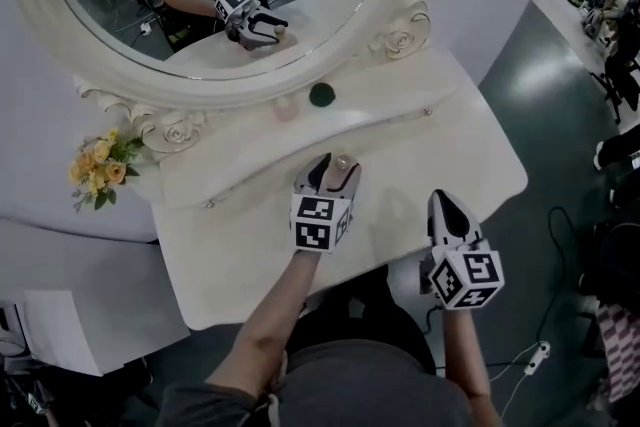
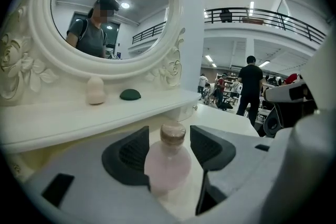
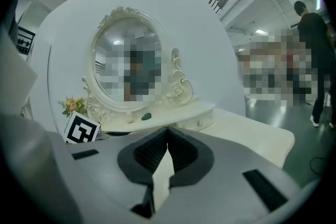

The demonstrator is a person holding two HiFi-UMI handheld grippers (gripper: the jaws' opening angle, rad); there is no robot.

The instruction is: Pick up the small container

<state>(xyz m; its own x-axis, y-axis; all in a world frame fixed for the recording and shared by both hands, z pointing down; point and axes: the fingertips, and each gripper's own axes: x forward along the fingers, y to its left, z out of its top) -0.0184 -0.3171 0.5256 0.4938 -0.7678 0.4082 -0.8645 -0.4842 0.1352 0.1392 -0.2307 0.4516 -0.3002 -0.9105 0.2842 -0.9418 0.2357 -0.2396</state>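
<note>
Two tools over one big white table [image 1: 250,255], which fills the middle of the head view. Above it the oval mirror [image 1: 250,85] takes the whole upper left, with carved roses on its frame and the person and both tools reflected in the glass. Under the mirror runs a raised shelf [image 1: 420,80], and a small bunch of yellow flowers [image 1: 100,167] sits at the left edge of the frame beside it. Down to the tools: the left tool [image 1: 335,170] is at centre frame, reaching toward the shelf, and in the left gripper view its dark jaws stand apart, the left tool [image 2: 167,149] framing the small container [image 2: 167,162] squarely. One pad is right at the bottle's side, and a sliver of pale table shows by the other, so there's no squeeze to be seen. The small container [image 1: 343,165] is a pink bottle with a brownish cap, upright on the table at the tool's tip, just below the shelf. The right tool [image 1: 442,205] hovers at lower right, near the table's edge; in its own view the right tool [image 3: 167,136] has its jaw tips together with nothing between them. Smallest of all, up on the shelf: a dark green dome [image 1: 321,95] and a pale egg-shaped piece [image 1: 285,107] just beside it.
</note>
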